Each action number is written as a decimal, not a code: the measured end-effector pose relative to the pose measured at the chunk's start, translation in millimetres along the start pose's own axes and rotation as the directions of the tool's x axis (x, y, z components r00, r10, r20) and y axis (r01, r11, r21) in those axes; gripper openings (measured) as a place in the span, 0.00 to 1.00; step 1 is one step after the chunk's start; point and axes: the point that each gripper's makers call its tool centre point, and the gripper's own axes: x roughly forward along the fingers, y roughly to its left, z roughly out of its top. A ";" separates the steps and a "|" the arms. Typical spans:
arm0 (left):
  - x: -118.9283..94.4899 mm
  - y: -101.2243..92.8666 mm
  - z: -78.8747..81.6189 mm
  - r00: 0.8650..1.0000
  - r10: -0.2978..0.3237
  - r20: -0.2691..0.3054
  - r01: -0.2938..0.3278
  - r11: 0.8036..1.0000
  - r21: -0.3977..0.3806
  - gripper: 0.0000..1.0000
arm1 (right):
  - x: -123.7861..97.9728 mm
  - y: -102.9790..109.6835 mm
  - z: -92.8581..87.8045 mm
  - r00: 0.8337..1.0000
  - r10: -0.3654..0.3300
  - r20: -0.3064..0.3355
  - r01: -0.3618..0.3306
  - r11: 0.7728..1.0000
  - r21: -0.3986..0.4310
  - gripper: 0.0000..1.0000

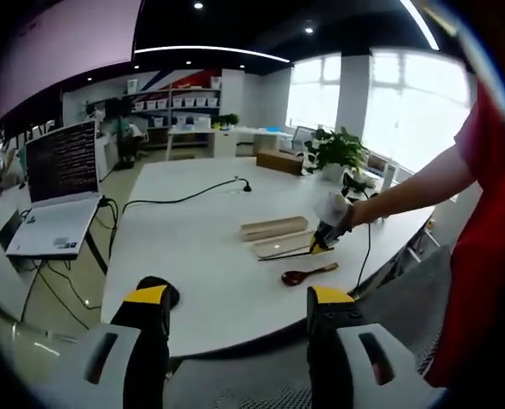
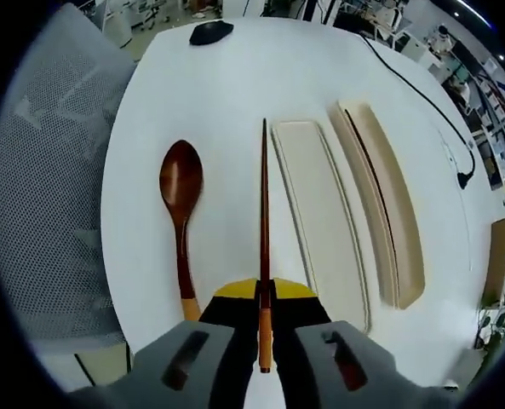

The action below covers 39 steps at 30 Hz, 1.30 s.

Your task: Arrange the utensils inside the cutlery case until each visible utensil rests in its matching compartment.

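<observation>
My right gripper (image 2: 264, 294) is shut on the orange end of dark brown chopsticks (image 2: 264, 213), which point away over the white table (image 2: 235, 85). A dark wooden spoon (image 2: 181, 221) lies flat just to their left. To their right lie two long pale halves of the cutlery case: a shallow tray (image 2: 320, 221) and a deeper wooden half (image 2: 388, 213). In the left gripper view, the right gripper (image 1: 327, 232) holds the chopsticks (image 1: 286, 253) beside the case (image 1: 273, 227), with the spoon (image 1: 307, 274) in front. My left gripper (image 1: 239, 298) is open, off the table's near edge.
A black mouse (image 2: 211, 32) sits at the table's far end and a grey mesh chair (image 2: 48, 170) stands beside it. A black cable (image 1: 180, 200), a potted plant (image 1: 337, 152) and a wooden box (image 1: 279, 162) are on the table. A laptop (image 1: 60, 192) rests on a side desk.
</observation>
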 end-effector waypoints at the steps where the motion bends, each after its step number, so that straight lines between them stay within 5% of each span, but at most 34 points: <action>1: 0.2 0.1 0.1 1.000 0.000 0.001 0.000 1.000 -0.001 0.67 | 0.7 0.2 -0.4 1.000 0.004 -0.002 -0.004 1.000 0.005 0.01; 14: 0.7 0.6 -3.0 1.000 0.004 -0.001 -0.004 1.000 -0.014 0.67 | 8.1 6.4 -11.6 0.997 0.045 -0.067 -0.045 0.999 -0.005 0.01; 18: 0.3 1.7 -2.8 1.000 0.006 0.000 -0.006 1.000 -0.015 0.67 | 7.9 6.0 -12.2 0.994 0.067 -0.084 -0.063 0.997 0.054 0.01; 24: 1.4 0.6 -1.6 1.000 0.002 0.004 -0.002 1.000 -0.013 0.67 | 7.5 5.0 -9.8 0.993 0.063 -0.098 -0.058 0.997 0.052 0.12; 39: 1.1 -1.4 -3.8 1.000 -0.002 0.002 0.003 1.000 -0.014 0.67 | 26.0 -12.2 -13.2 0.991 0.048 -0.124 -0.046 0.999 0.014 0.01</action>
